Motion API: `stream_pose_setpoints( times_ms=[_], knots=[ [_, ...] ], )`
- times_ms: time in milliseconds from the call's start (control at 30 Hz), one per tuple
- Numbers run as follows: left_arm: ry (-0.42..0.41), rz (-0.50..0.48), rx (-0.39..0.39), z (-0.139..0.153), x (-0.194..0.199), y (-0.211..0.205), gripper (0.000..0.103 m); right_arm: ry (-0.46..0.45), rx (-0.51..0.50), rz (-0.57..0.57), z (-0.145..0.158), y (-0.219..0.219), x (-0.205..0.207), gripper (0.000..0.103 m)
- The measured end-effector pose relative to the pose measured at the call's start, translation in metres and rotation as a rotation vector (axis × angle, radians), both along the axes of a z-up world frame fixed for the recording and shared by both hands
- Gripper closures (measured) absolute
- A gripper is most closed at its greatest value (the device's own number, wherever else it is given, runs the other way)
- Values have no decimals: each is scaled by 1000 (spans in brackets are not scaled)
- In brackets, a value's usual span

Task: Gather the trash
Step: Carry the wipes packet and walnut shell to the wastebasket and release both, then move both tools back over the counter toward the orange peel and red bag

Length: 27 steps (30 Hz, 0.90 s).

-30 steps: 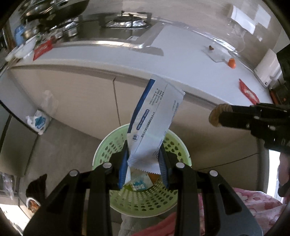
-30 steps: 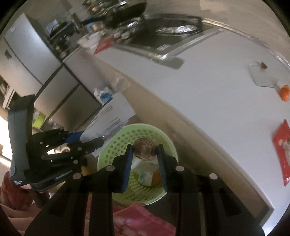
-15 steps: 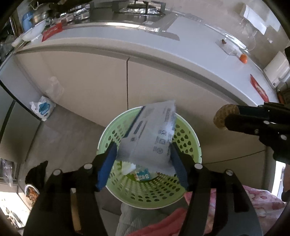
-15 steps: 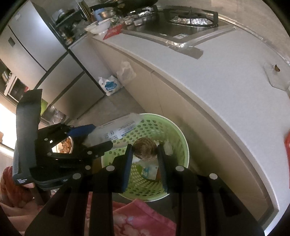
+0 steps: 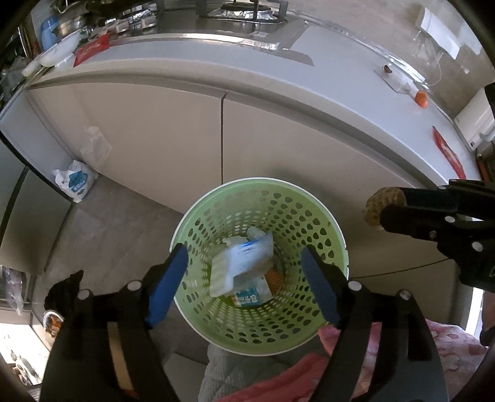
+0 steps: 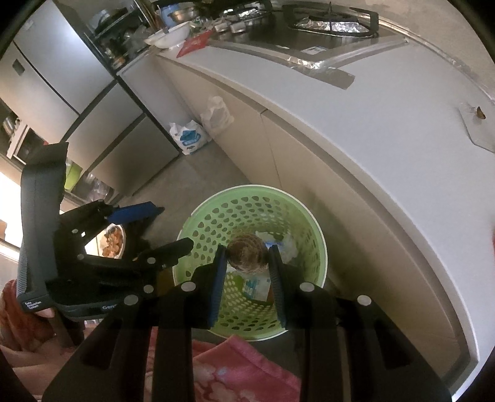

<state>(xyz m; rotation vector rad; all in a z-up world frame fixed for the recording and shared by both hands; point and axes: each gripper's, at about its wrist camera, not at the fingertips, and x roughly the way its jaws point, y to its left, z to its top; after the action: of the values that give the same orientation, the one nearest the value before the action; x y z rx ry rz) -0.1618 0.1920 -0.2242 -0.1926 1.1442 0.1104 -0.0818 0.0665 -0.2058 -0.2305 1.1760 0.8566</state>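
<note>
A pale green perforated basket (image 5: 260,190) stands on the floor against the cabinet front. My left gripper (image 5: 244,263) hovers over it, its jaws opening with nothing pressed between the pads. A white and blue wrapper (image 5: 241,258), blurred, is down inside the basket among other packets (image 5: 250,297). My right gripper (image 6: 247,258) is shut on a round brown walnut-like ball (image 6: 246,252) above the basket (image 6: 309,222). The left wrist view also has that ball (image 5: 379,208) at the right, outside the rim.
The white countertop (image 5: 278,71) runs above, with a red wrapper (image 5: 448,153), an orange bit (image 5: 420,97) and a gas stove (image 6: 328,21). A blue and white bag (image 6: 188,137) lies on the floor by the fridge. Pink floral fabric (image 6: 247,371) is below the grippers.
My left gripper opened and the white and blue wrapper dropped from its pads into the basket. My right gripper kept the ball and sank slightly toward the basket.
</note>
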Motion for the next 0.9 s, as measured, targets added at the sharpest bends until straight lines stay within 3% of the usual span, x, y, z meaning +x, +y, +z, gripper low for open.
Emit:
stream_pose_setpoints(
  times_ms=[500, 600, 900],
  knots=[
    [15, 6, 24, -2, -1, 5, 21, 8, -4, 51, -4, 19, 4, 73],
    [19, 20, 18, -3, -3, 8, 21, 0, -4, 53, -3, 22, 4, 52],
    [16, 10, 27, -2, -1, 5, 21, -12, -9, 6, 0, 8, 7, 46]
  ],
)
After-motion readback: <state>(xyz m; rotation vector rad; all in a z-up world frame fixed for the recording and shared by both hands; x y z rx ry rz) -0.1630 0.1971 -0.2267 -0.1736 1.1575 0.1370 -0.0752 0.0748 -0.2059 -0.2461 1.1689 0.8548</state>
